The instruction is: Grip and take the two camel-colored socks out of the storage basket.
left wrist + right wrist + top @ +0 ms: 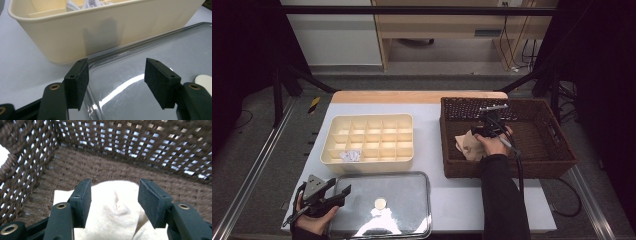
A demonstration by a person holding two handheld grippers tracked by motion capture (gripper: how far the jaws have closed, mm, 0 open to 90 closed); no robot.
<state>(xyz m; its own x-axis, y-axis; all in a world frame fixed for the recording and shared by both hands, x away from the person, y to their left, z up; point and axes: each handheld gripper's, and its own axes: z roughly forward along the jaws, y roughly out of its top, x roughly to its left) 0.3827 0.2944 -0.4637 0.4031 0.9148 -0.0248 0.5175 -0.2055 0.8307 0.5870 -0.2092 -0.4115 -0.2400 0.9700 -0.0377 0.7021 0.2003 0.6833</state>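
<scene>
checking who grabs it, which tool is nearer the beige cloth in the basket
Right. The right tool is down inside the wicker basket, jaws open on either side of the beige cloth. The left tool sits across the table by the clear lid.

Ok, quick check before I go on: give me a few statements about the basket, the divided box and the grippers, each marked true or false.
1. The right gripper is inside the basket. True.
2. It is clamped on the cloth. False: the jaws are open, with the cloth between them.
3. The divided box holds nothing. False: a white item lies in a near-row cell.
4. The left gripper is open at the clear lid's edge. True.
5. The lid covers the divided box. False: it lies on the table.
</scene>
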